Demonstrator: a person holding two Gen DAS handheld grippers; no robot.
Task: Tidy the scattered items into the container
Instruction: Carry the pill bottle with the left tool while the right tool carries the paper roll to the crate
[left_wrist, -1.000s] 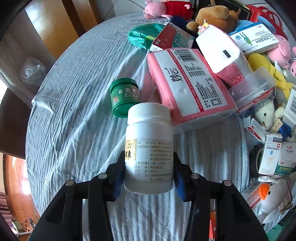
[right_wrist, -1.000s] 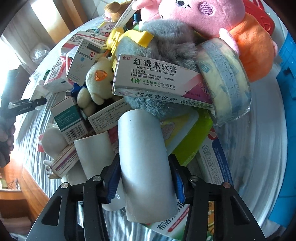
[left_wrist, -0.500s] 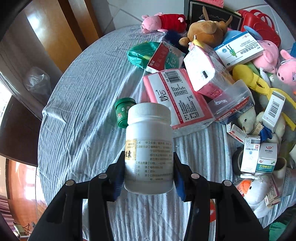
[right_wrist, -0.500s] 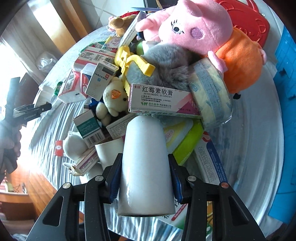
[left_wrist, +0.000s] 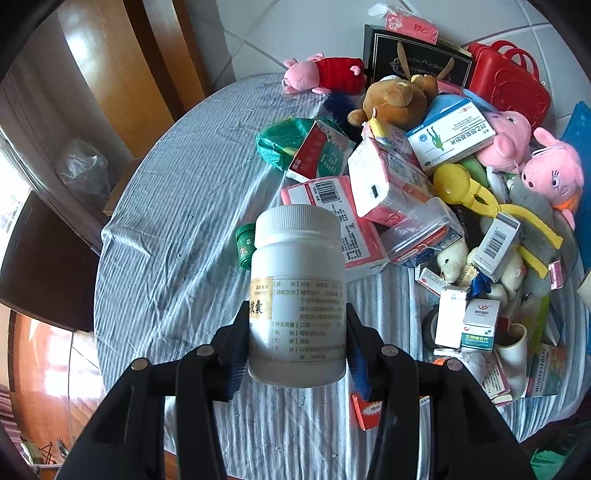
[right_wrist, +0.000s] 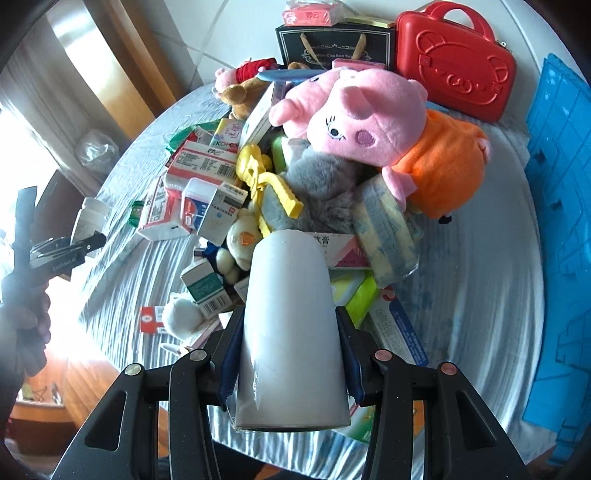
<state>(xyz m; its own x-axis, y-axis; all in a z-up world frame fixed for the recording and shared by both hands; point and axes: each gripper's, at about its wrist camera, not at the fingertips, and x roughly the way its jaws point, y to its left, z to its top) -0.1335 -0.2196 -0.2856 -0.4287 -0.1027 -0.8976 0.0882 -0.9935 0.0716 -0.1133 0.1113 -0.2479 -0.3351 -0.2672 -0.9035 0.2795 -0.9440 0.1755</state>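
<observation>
My left gripper (left_wrist: 297, 347) is shut on a white pill bottle (left_wrist: 297, 291) with a yellow label and holds it high above the table; that bottle also shows in the right wrist view (right_wrist: 88, 219). My right gripper (right_wrist: 291, 360) is shut on a grey-white tube (right_wrist: 291, 328) and holds it above the pile. A blue crate (right_wrist: 557, 221) stands at the table's right edge. A pile of medicine boxes (left_wrist: 448, 134), pink tissue packs (left_wrist: 340, 218) and plush toys (right_wrist: 369, 114) covers the round table.
The table has a striped grey cloth (left_wrist: 177, 229). A small green jar (left_wrist: 243, 245) lies near the pile's left side. A red case (right_wrist: 454, 59) and a black gift bag (right_wrist: 332, 46) stand at the back. A wooden door (left_wrist: 122, 70) is behind.
Both grippers have risen with their loads; the table and pile look smaller and farther below. The blue crate has come into the right wrist view.
</observation>
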